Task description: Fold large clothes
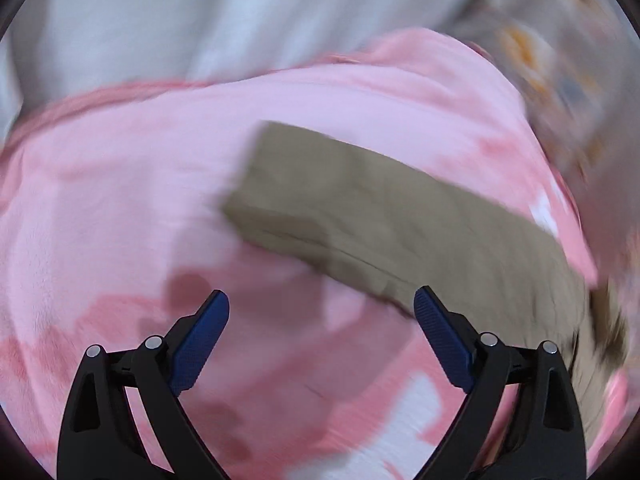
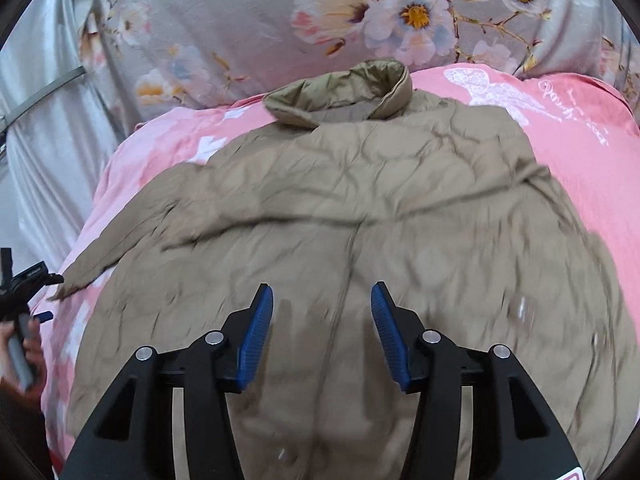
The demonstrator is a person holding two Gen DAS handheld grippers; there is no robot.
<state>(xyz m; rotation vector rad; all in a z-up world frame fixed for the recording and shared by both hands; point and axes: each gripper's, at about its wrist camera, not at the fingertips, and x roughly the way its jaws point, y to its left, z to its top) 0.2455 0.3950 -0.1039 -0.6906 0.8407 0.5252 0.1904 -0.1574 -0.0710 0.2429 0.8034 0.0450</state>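
Khaki jacket [image 2: 360, 208] on pink blanket [image 2: 592, 168].

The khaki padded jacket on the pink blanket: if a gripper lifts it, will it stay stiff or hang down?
The khaki padded jacket probably droops; its creased surface looks soft. Its sleeve lies limp on the pink blanket, so it likely dangles. The shiny collar may slip.

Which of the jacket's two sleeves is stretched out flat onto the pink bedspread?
The khaki quilted jacket's left-hand sleeve in the right wrist view; the other lies folded across the jacket's body.
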